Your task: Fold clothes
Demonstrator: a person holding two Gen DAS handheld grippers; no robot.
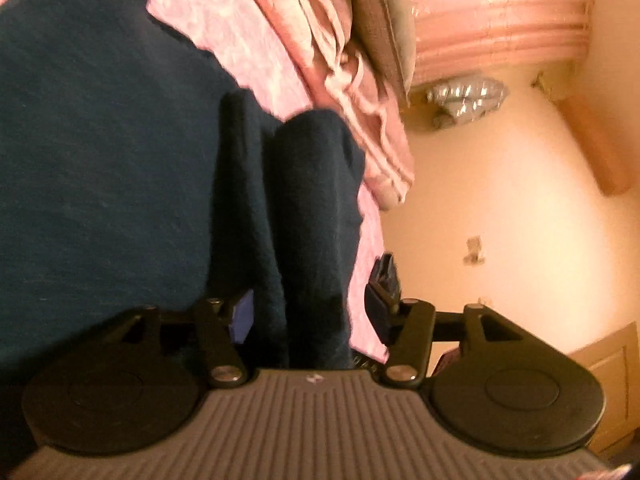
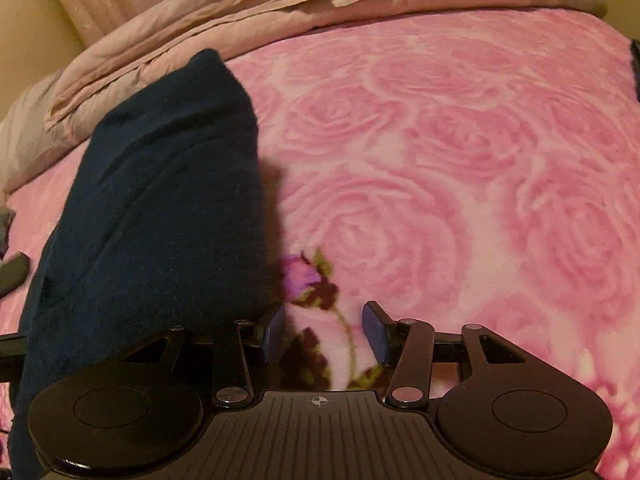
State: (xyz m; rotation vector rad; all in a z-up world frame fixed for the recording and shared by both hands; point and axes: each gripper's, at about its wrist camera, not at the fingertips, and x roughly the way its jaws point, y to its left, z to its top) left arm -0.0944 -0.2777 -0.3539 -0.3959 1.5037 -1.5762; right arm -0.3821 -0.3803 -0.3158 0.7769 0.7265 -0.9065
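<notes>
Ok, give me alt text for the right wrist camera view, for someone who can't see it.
The right gripper hangs open over a pink rose-print blanket, its blue-padded fingers apart with nothing between them. A dark navy garment rises in a fold on the left, and rumpled beige bedding lies along the far edge.

Left hand-held gripper [image 1: 312, 312] has its jaws spread wide, and its view looks rolled over sideways. Right hand-held gripper [image 2: 324, 330] sits level, jaws parted too, nothing pinched between its blue pads [image 2: 378, 332].

navy garment [image 2: 152, 208], bunched, on bed
</notes>
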